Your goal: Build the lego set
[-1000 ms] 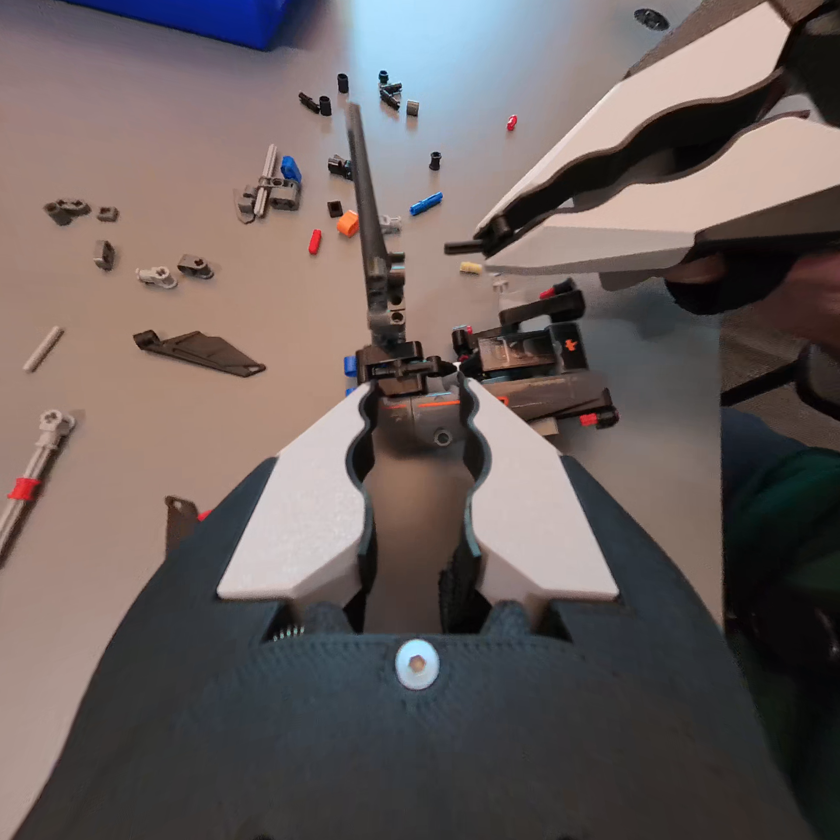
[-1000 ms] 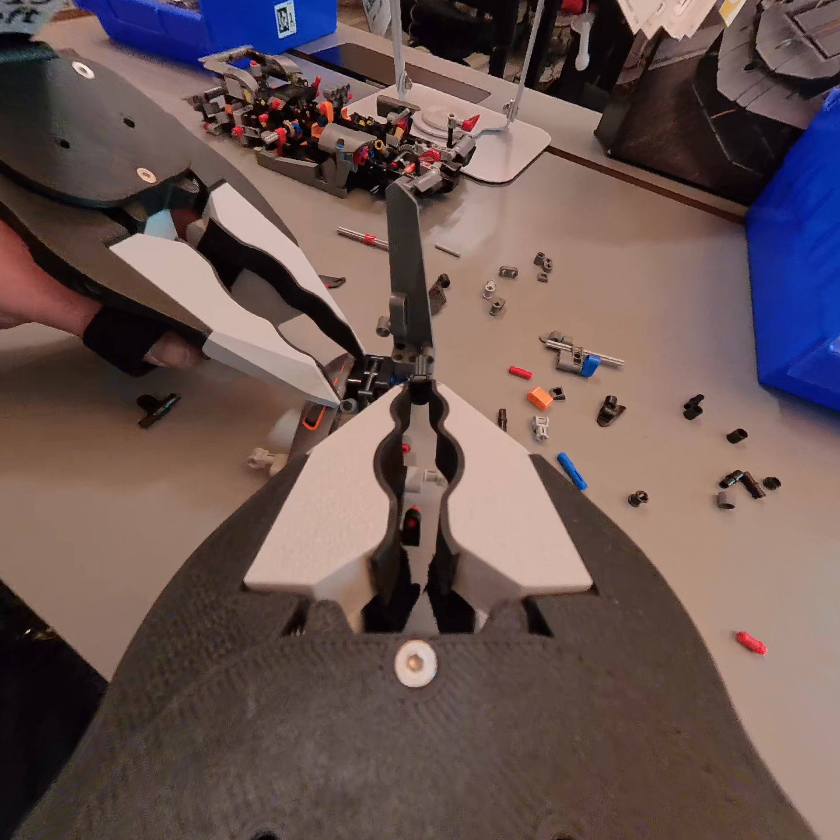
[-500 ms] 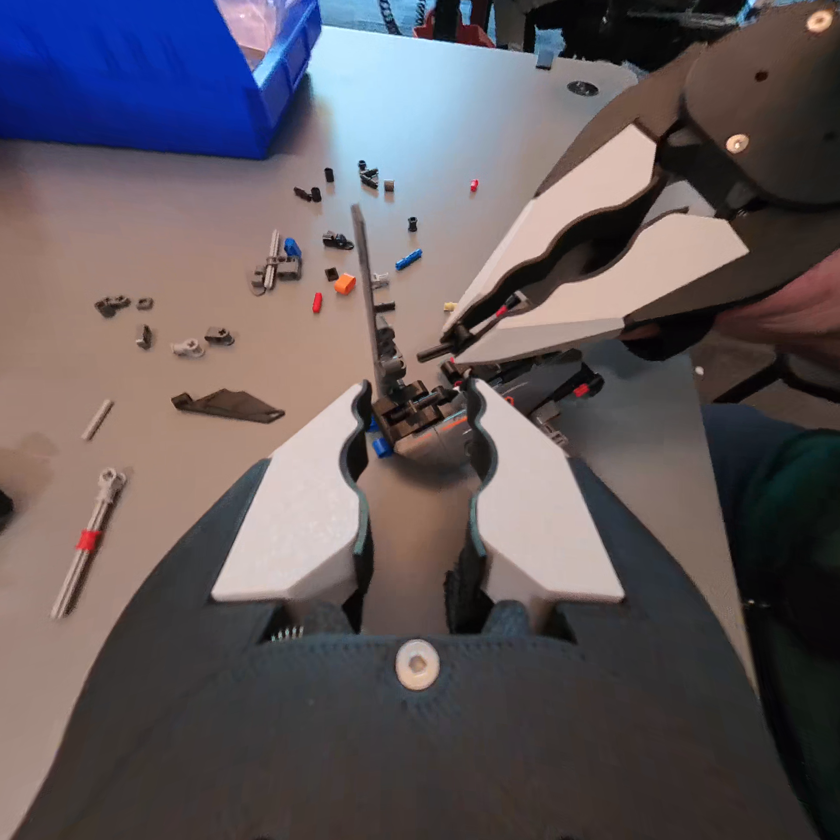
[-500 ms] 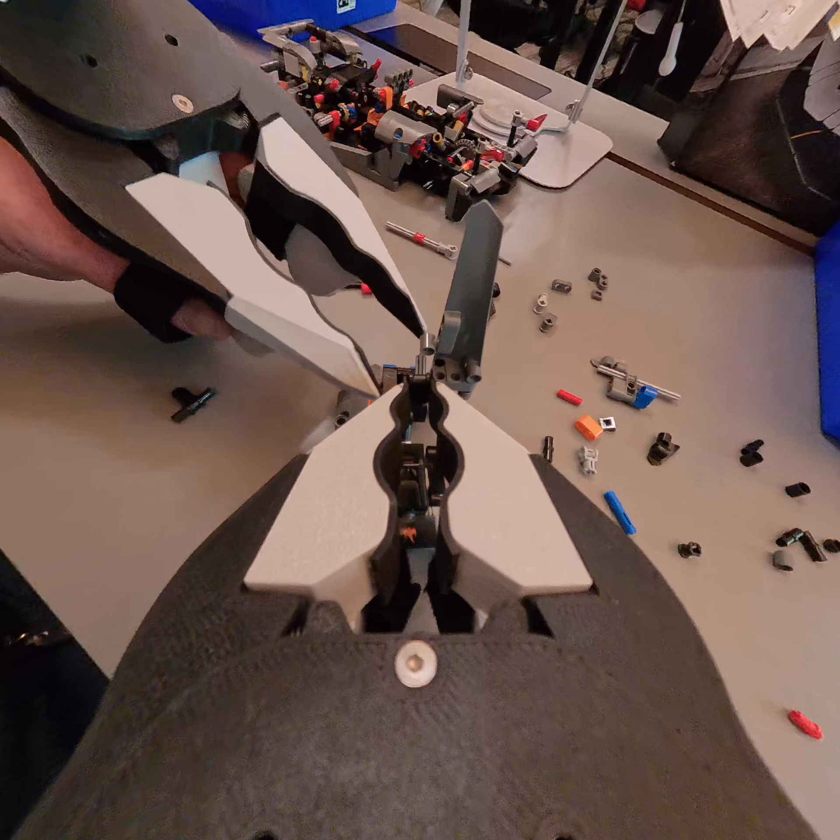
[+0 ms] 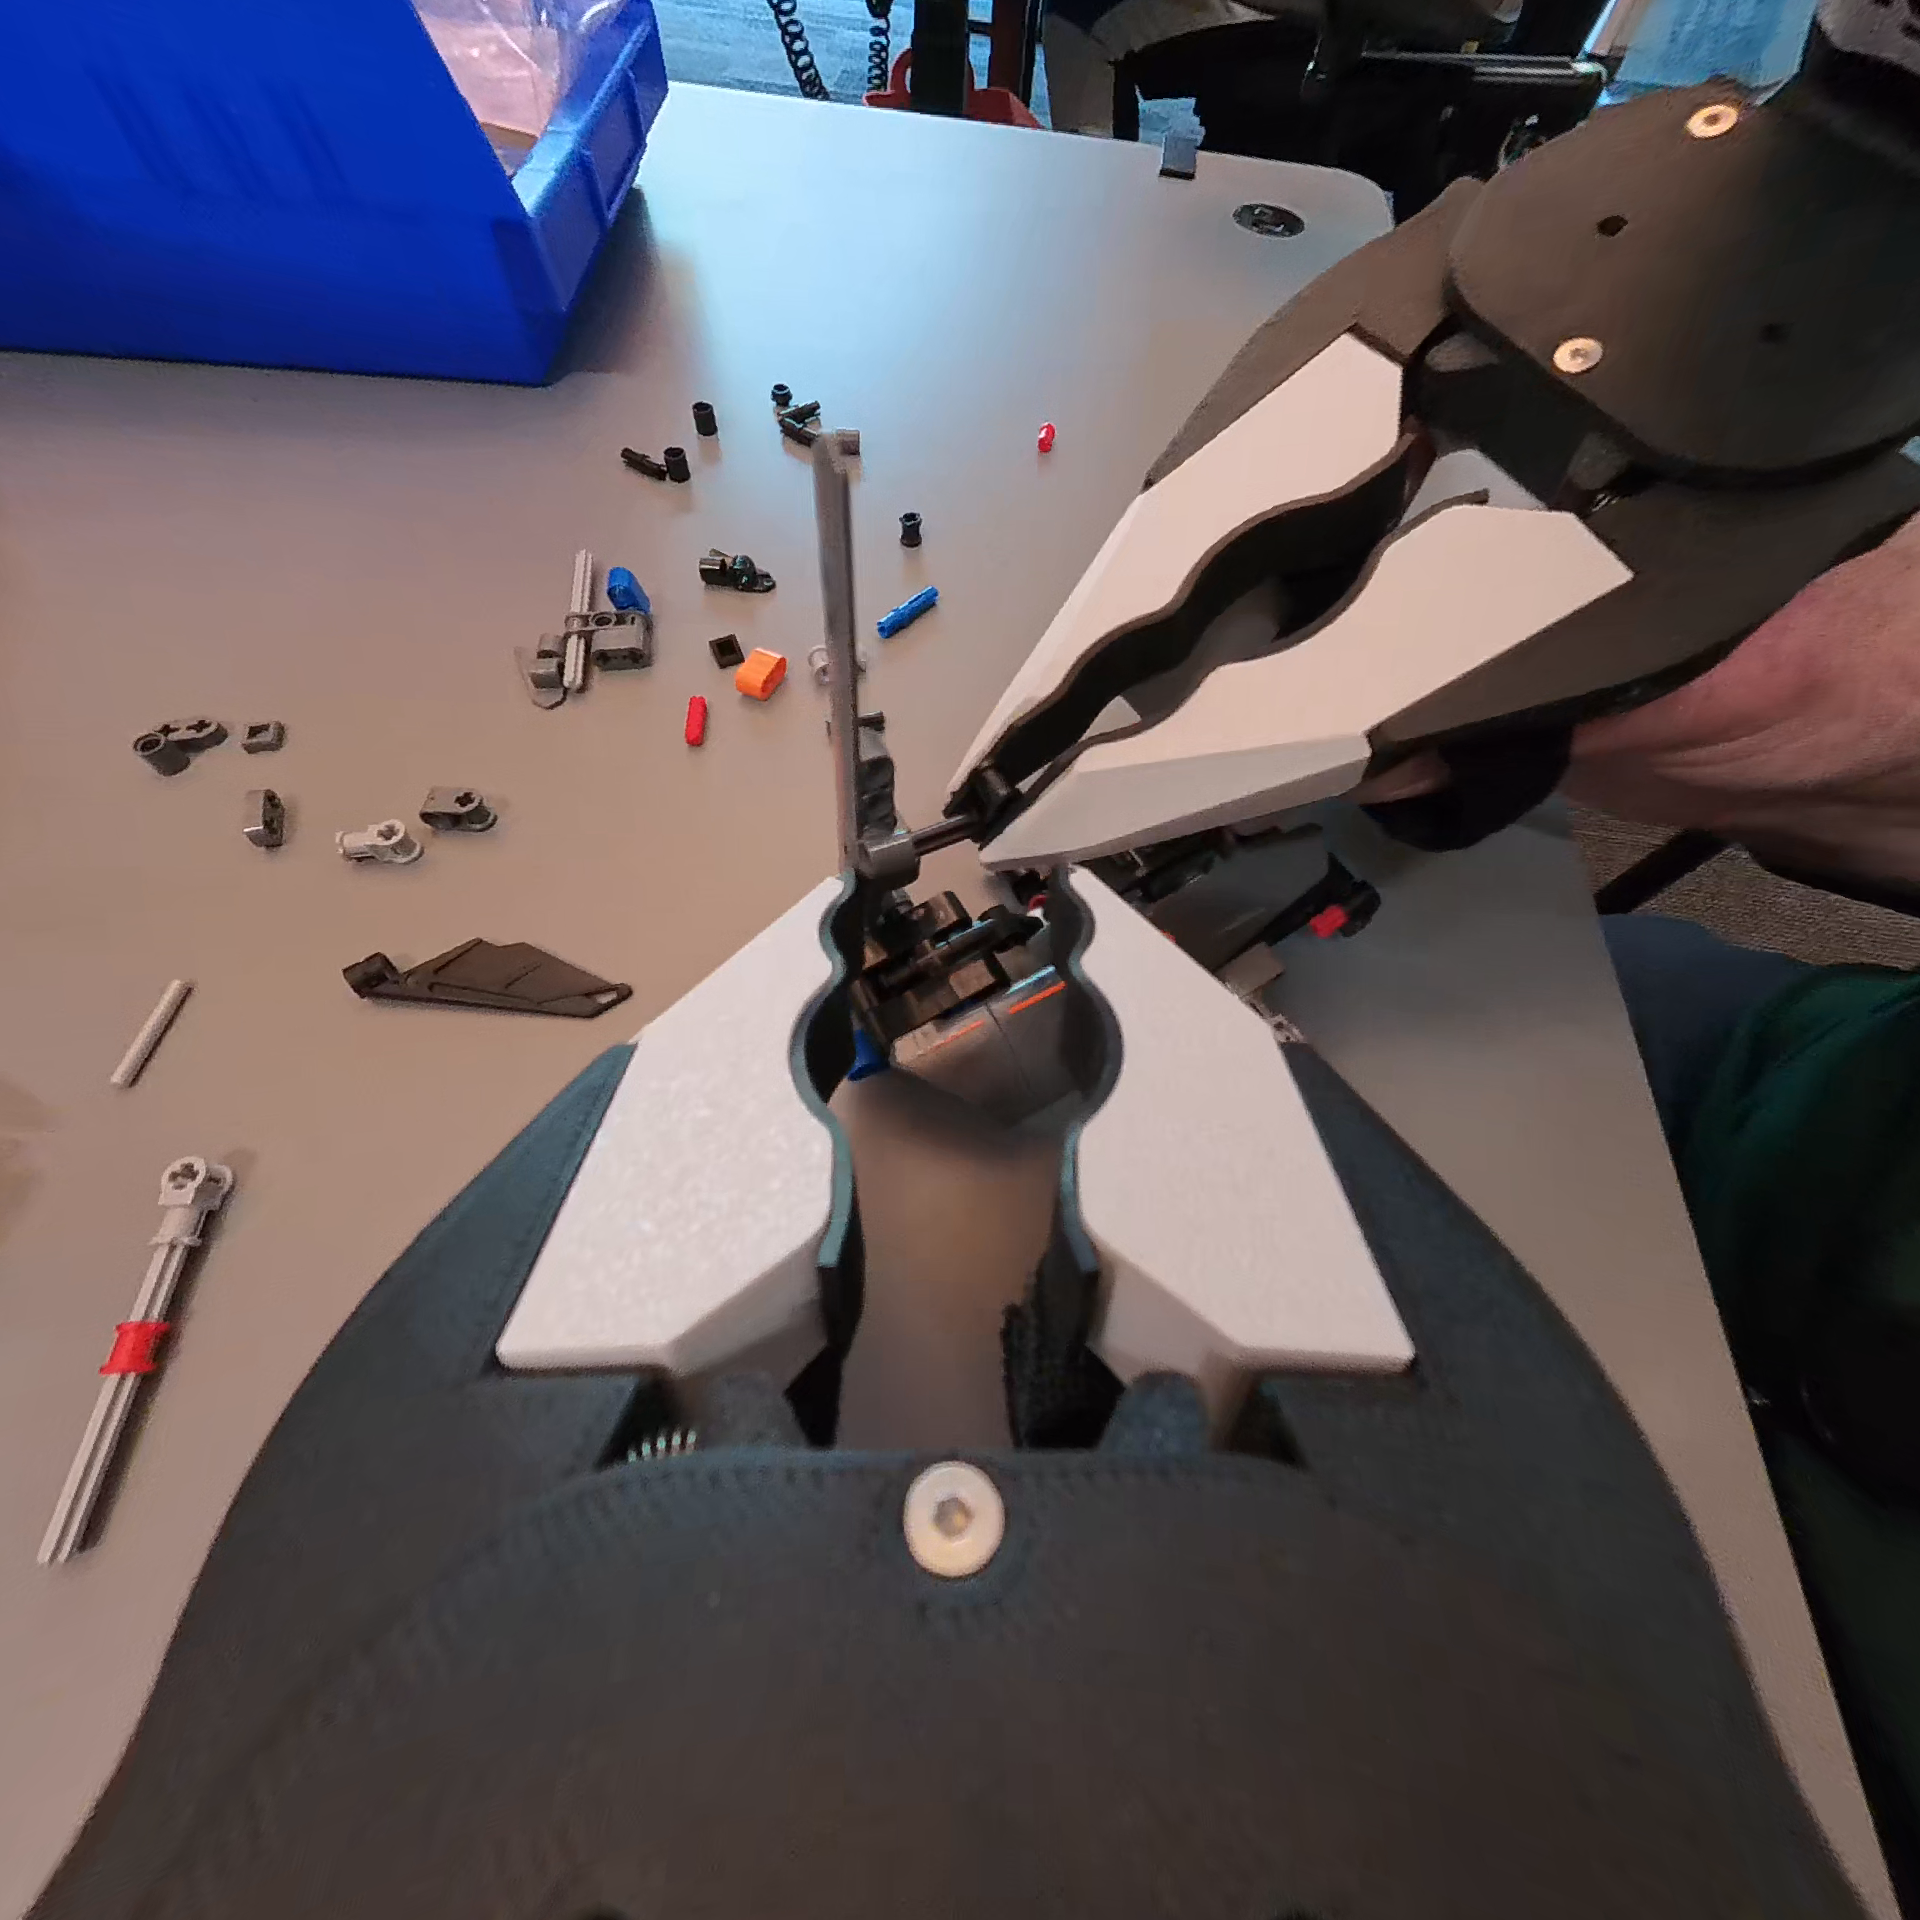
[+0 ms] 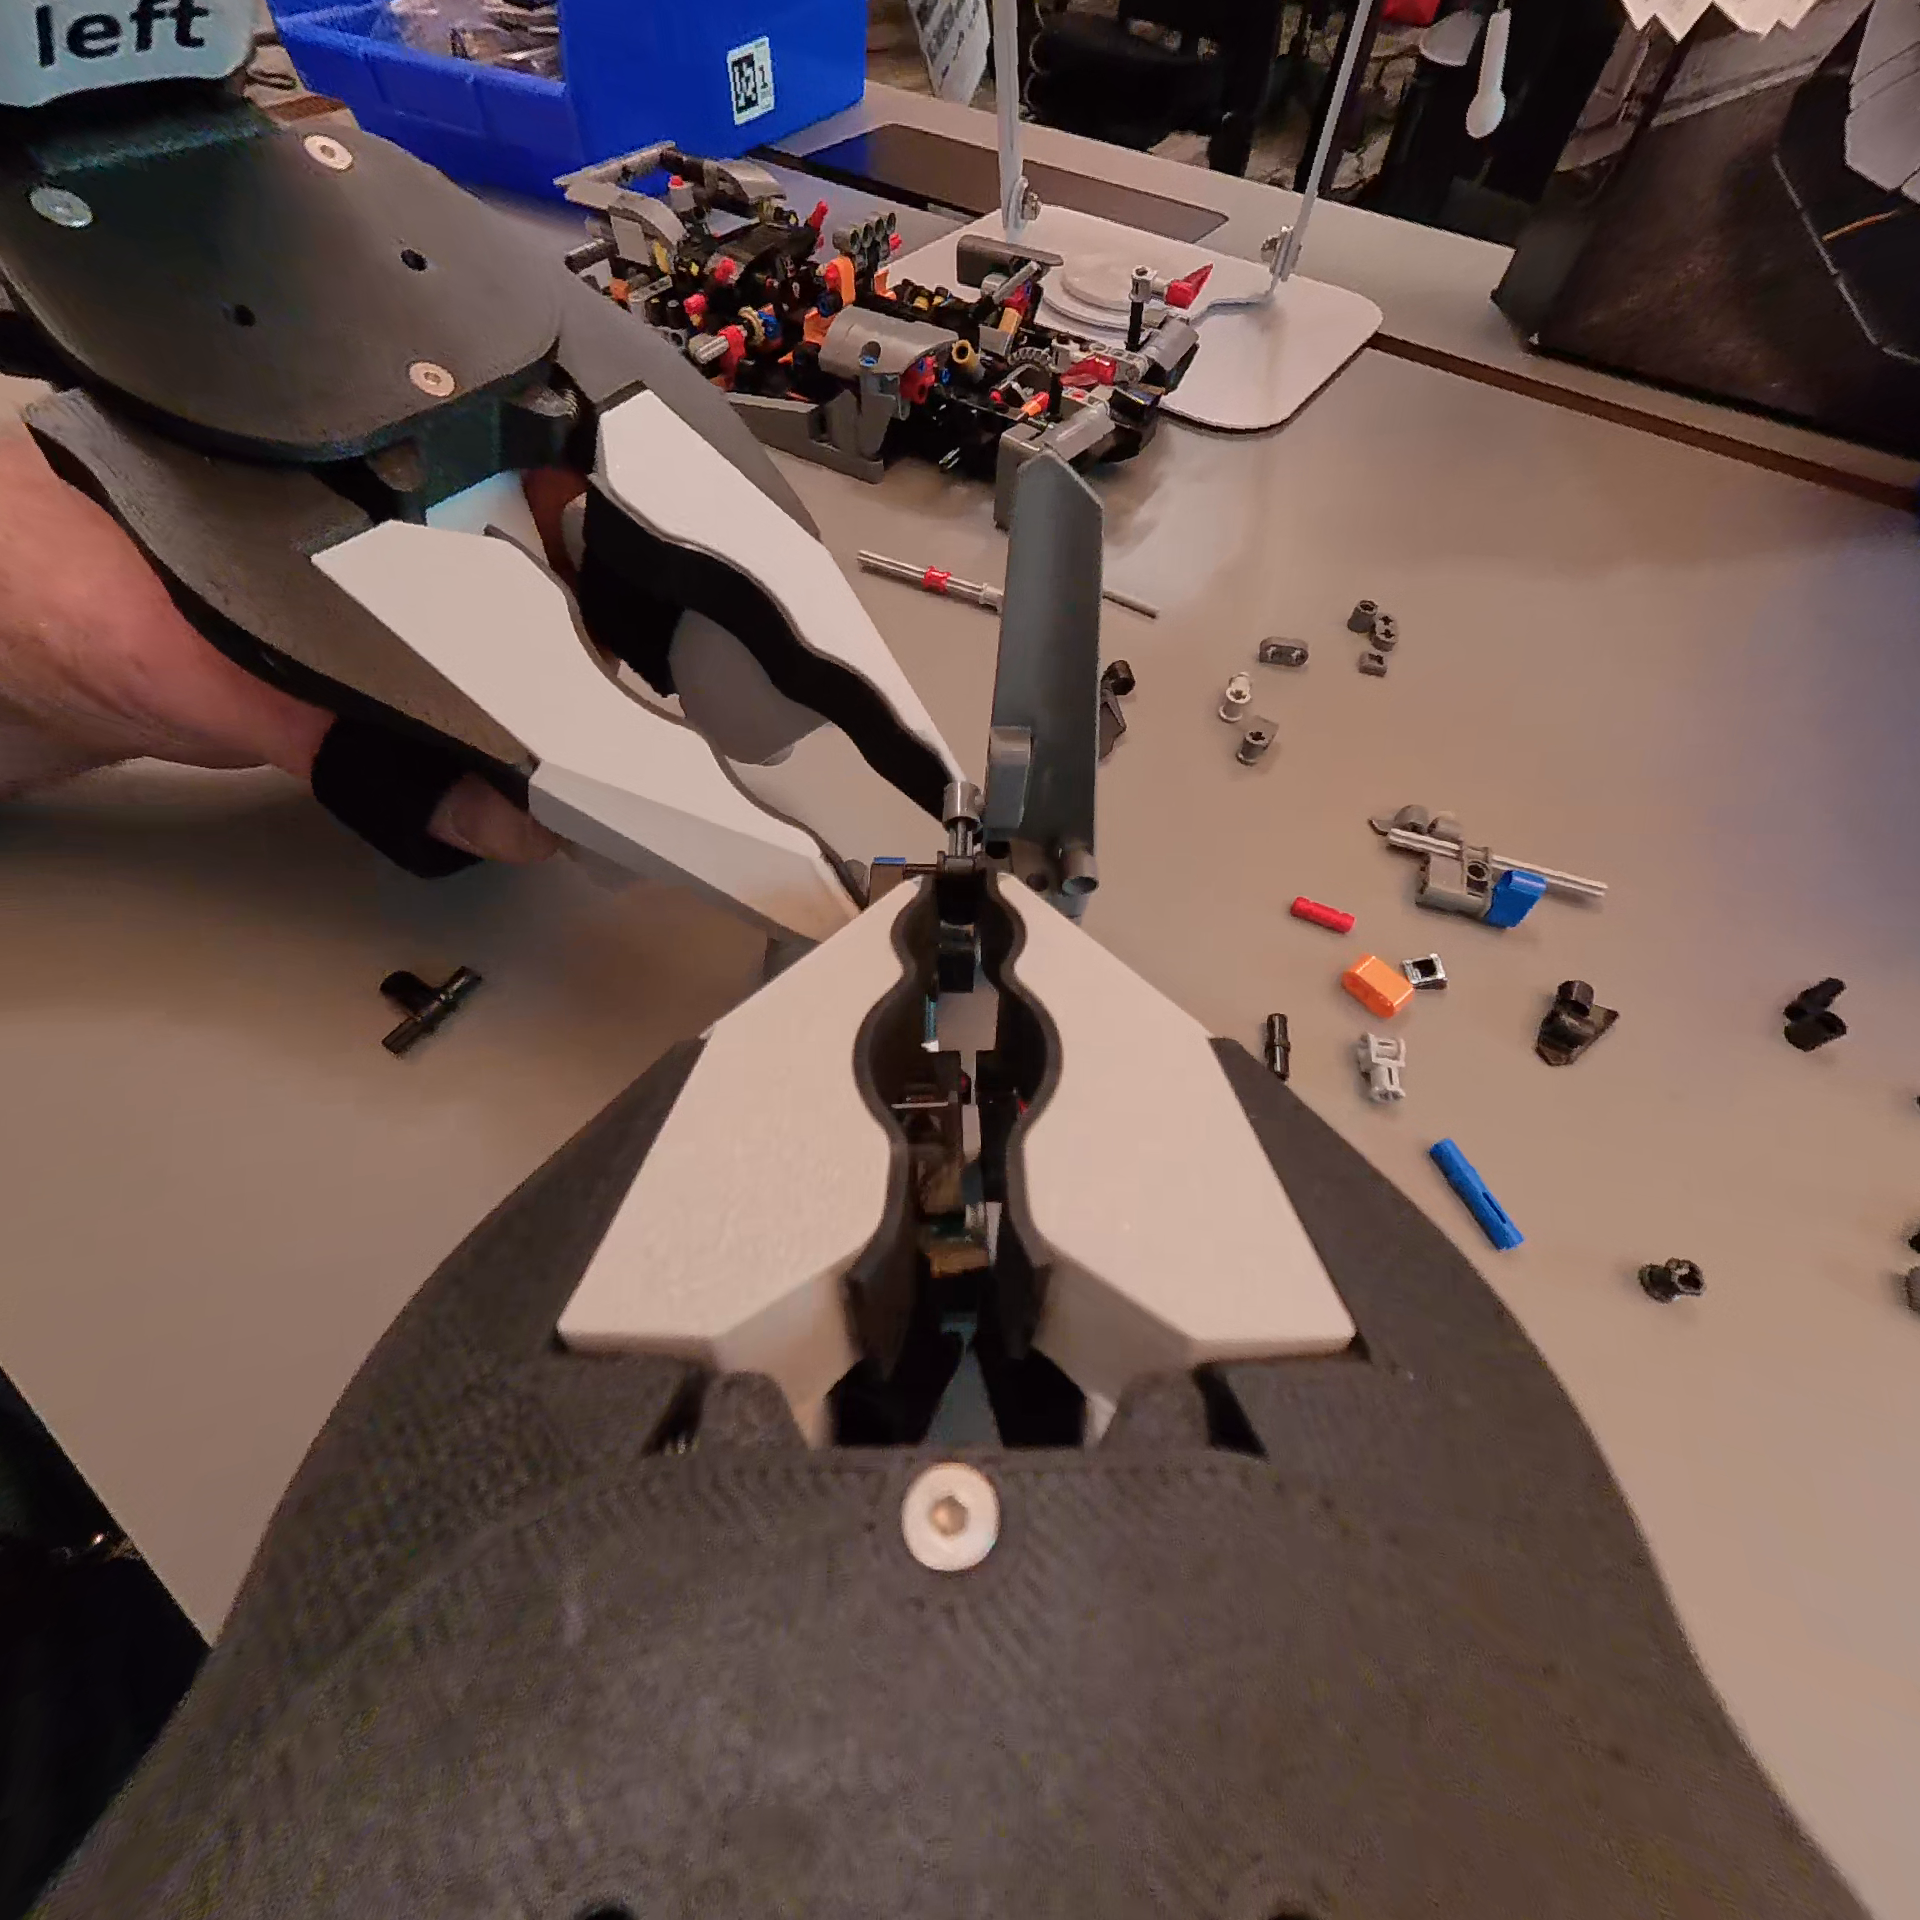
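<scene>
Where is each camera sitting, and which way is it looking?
Left wrist view: sits on the left gripper, looks forward along its fingers at the lego sub-assembly it grips, with the grey table and a blue bin beyond; the right gripper and a hand show.
Right wrist view: sits on the right gripper, looks the opposite way toward a large lego model; the left gripper shows.
Both share: the sub-assembly, its upright dark grey panel, and an orange piece.
</scene>
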The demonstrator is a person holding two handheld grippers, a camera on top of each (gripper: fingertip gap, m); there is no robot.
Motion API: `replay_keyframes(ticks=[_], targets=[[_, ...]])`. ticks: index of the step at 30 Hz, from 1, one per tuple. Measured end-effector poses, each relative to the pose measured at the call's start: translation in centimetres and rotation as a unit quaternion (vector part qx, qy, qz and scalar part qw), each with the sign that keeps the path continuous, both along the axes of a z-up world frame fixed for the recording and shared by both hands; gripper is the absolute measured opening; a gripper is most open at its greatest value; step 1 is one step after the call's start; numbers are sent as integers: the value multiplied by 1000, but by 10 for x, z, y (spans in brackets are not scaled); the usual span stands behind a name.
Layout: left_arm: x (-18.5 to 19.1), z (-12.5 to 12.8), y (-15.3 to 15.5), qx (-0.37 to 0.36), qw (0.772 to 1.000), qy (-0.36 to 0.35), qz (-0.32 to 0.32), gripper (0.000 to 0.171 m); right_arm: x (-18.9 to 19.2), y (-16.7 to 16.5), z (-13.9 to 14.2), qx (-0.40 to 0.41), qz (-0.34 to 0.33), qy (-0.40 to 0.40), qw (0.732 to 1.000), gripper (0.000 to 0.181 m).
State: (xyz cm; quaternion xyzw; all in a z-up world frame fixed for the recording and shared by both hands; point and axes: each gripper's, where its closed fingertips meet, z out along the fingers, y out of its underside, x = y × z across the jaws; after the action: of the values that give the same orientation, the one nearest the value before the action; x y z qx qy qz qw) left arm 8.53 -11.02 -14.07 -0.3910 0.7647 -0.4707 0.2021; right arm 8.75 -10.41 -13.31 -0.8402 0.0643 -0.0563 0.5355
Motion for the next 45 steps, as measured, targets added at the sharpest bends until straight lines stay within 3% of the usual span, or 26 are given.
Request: replay_keyframes(ticks=[13,17,23,27,37,45], targets=[[4,0,1,-7,1000,5,4,30,5,2,-2,-5,-7,6,1000,5],[2,-2,-4,4,1000,4,-7,17,7,5,-3,-13,-6,4,1000,5],[1,2,2,1,1000,-6,-4,22,7,8,-3,-13,1,17,1000,5],[8,11,27,-3,1000,-10,15,31,7,8,-3,-10,4,19,1000,5],[18,9,13,102,987,-23,-125,16,10,8,-3,-11,4,17,1000,5],[19,9,13,92,985,-20,-142,15,12,11,-3,-11,5,16,1000,5]])
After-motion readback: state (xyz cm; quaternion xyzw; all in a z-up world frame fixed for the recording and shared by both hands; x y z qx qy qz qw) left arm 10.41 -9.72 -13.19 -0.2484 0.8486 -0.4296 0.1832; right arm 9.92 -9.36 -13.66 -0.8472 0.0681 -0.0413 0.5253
